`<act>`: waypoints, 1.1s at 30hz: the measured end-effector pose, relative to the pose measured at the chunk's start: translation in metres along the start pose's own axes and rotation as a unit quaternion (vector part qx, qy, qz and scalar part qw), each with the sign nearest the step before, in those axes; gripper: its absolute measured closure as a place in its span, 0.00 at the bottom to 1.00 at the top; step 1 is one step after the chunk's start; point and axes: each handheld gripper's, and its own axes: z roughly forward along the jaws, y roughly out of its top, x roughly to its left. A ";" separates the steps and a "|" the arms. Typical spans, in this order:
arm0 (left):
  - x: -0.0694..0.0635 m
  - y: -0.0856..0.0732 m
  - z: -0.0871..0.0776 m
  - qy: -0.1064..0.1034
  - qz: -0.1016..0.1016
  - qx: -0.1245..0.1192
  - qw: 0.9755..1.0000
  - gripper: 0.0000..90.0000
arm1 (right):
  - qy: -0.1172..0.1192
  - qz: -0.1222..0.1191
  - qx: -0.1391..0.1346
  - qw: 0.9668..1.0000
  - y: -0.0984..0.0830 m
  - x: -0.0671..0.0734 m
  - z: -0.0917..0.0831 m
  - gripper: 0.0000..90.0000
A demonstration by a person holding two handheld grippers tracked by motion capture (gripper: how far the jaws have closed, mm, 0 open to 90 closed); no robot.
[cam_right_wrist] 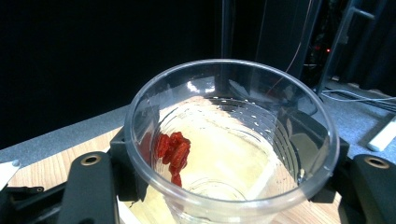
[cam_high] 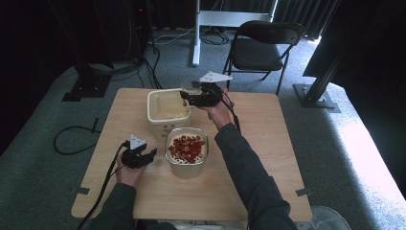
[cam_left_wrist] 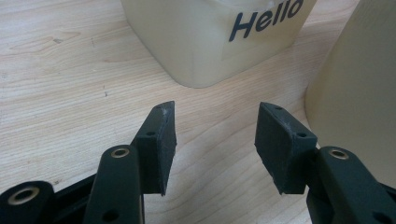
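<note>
clear cup (cam_right_wrist: 233, 140) sits between right hand-held gripper (cam_right_wrist: 229, 163) jaws.

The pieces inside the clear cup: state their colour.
Red pieces, clinging to the clear cup wall; the right gripper view shows them best.

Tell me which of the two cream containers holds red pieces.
The nearer container, beside the left gripper, is full of red pieces; the farther one has none.
</note>
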 end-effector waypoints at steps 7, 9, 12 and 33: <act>0.001 0.000 0.000 0.000 0.000 -0.001 1.000 0.54 | 0.006 0.000 0.001 1.000 0.001 0.002 0.006 0.36; 0.001 0.000 -0.001 0.001 0.001 -0.001 1.000 0.54 | 0.008 -0.002 0.001 1.000 0.002 0.003 0.008 0.36; 0.001 0.000 -0.001 0.001 0.000 -0.003 1.000 0.54 | 0.010 -0.004 0.003 1.000 0.003 0.004 0.011 0.36; 0.003 0.000 -0.002 0.002 -0.002 -0.002 1.000 0.54 | 0.029 -0.008 0.012 0.999 0.006 0.010 0.032 0.35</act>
